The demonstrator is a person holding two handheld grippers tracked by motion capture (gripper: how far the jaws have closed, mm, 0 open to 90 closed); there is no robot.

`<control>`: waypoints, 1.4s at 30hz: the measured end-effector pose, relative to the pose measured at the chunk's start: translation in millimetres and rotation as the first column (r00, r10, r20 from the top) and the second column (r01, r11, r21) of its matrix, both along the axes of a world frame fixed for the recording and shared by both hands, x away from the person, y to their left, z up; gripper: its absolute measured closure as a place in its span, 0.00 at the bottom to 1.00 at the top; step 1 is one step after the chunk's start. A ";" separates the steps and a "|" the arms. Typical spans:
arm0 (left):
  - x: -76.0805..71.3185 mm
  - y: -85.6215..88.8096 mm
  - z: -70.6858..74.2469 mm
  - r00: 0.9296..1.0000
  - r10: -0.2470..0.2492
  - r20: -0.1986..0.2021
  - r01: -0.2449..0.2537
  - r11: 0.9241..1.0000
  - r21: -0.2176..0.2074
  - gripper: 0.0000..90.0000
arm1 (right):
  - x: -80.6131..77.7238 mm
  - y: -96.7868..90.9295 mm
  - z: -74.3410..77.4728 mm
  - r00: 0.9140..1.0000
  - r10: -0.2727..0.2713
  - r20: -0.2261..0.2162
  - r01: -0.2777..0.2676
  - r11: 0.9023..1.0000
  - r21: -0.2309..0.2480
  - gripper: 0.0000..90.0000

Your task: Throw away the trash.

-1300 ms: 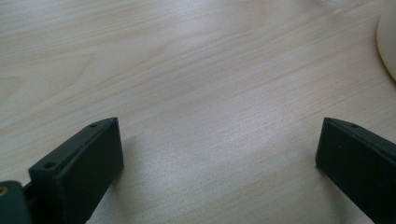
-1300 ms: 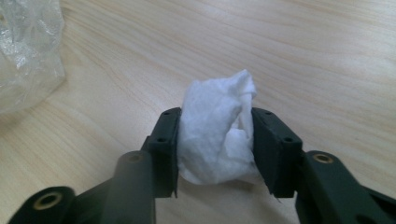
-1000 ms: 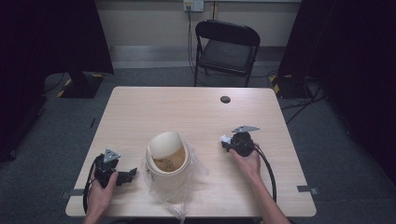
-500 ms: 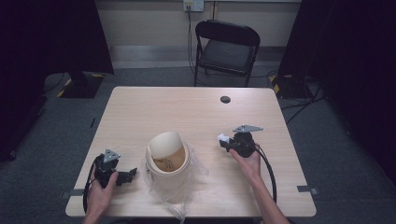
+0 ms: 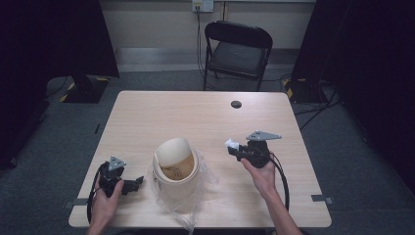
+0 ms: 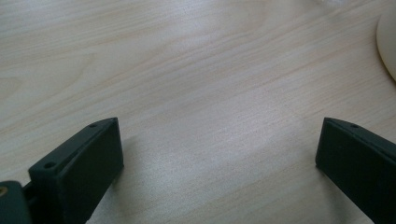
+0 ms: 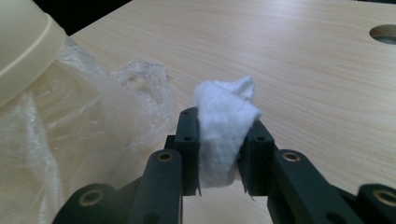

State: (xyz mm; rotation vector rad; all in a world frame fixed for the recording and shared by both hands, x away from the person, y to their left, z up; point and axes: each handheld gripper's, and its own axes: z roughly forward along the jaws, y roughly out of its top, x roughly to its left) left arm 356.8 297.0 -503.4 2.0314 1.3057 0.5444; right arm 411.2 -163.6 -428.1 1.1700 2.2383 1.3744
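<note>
White tissue wad [image 7: 224, 128] pinched in right gripper [image 5: 234, 148] beside cream bin [image 5: 175, 169]; left gripper [image 6: 217, 154] rests on table [image 5: 195, 117], jaws spread.

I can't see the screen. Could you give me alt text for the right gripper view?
The right gripper pinches a crumpled white tissue between its two black jaws, above a pale wooden table. To the left lie crinkled clear plastic and the rim of a cream bin; a round hole shows far right.
</note>
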 end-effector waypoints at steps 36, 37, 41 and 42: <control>0.0 -0.2 -0.1 1.000 0.002 0.000 -0.002 1.000 -0.002 0.00 | -78.9 72.3 72.5 0.952 0.278 0.128 -0.285 0.957 0.046 0.82; 0.0 -0.2 -0.1 1.000 0.001 0.000 -0.001 1.000 -0.002 0.00 | -78.9 72.3 72.5 0.952 0.278 0.128 -0.285 0.957 0.046 0.82; 0.0 0.0 0.0 1.000 0.000 0.000 0.000 1.000 0.000 0.00 | -80.9 86.7 68.7 0.942 0.316 0.110 -0.322 0.946 0.042 0.82; 0.0 -0.2 0.0 1.000 0.001 0.000 -0.001 1.000 -0.002 0.00 | -81.0 89.2 68.0 0.941 0.323 0.103 -0.329 0.943 0.044 0.82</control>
